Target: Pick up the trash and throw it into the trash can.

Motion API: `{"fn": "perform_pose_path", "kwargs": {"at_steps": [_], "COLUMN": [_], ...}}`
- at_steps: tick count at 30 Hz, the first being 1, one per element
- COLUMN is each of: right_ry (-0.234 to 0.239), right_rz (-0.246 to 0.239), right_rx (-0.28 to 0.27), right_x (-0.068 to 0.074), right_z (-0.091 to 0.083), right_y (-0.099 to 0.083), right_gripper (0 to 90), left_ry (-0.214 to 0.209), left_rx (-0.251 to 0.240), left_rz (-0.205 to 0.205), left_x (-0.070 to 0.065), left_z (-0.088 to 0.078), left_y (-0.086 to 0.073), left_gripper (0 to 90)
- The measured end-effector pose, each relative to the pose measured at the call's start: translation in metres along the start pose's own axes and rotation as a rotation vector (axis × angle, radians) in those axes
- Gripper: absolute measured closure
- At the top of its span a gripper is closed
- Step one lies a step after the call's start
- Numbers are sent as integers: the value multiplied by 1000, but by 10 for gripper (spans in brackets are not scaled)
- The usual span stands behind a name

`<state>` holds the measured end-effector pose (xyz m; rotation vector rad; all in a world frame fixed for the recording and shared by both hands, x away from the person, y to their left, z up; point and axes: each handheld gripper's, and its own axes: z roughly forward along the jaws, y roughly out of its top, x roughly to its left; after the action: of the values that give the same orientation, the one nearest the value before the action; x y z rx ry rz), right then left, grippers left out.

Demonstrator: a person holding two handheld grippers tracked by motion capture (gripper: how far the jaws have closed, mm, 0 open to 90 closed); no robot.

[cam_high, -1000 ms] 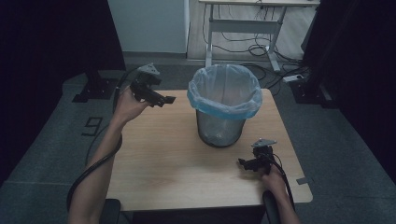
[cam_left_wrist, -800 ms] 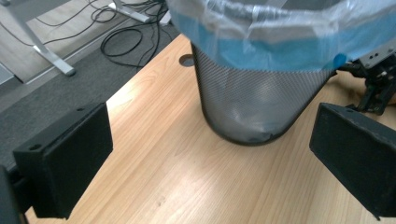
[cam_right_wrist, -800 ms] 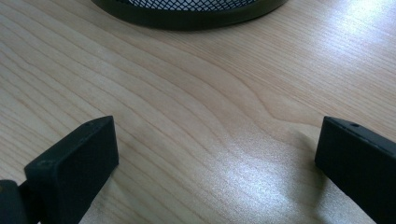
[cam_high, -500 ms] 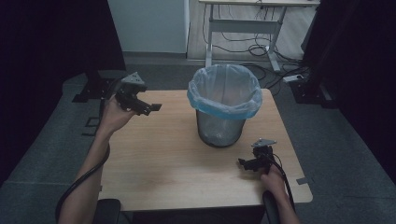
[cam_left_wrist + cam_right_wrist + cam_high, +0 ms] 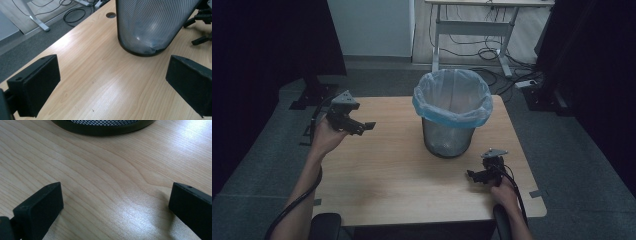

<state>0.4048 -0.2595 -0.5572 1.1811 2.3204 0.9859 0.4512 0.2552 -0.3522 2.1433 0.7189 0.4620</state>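
We hold the left gripper (image 5: 362,126) raised above the desk (image 5: 387,180), fingers (image 5: 35,85) spread apart and empty. The mesh bin (image 5: 451,125), lined with a blue bag (image 5: 432,102), stands ahead of them. Our right gripper (image 5: 476,175) rests low near the bin's base (image 5: 105,127), fingers (image 5: 40,210) likewise apart.

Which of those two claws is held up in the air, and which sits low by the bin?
The left claw is the raised one, held above the table's far left part. The right claw sits low, just in front of the mesh bin.
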Motion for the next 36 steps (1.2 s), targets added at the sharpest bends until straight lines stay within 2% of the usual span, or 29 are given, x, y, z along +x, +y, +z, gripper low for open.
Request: {"fn": "perform_pose_path", "kwargs": {"at_steps": [14,20,36], "right_ry": [2,3,3], "right_rz": [1,3,5], "right_rx": [-1,0,-1], "right_x": [2,2,2], "right_z": [0,0,0], "right_y": [0,0,0], "right_gripper": [0,0,0], "left_ry": [-17,-28,-46], "left_rx": [2,-10,4], "left_rz": [-26,-43,-67], "left_x": [-5,-8,-18], "left_z": [13,19,40], "left_y": [-40,-54,-91], "left_gripper": [0,0,0]}}
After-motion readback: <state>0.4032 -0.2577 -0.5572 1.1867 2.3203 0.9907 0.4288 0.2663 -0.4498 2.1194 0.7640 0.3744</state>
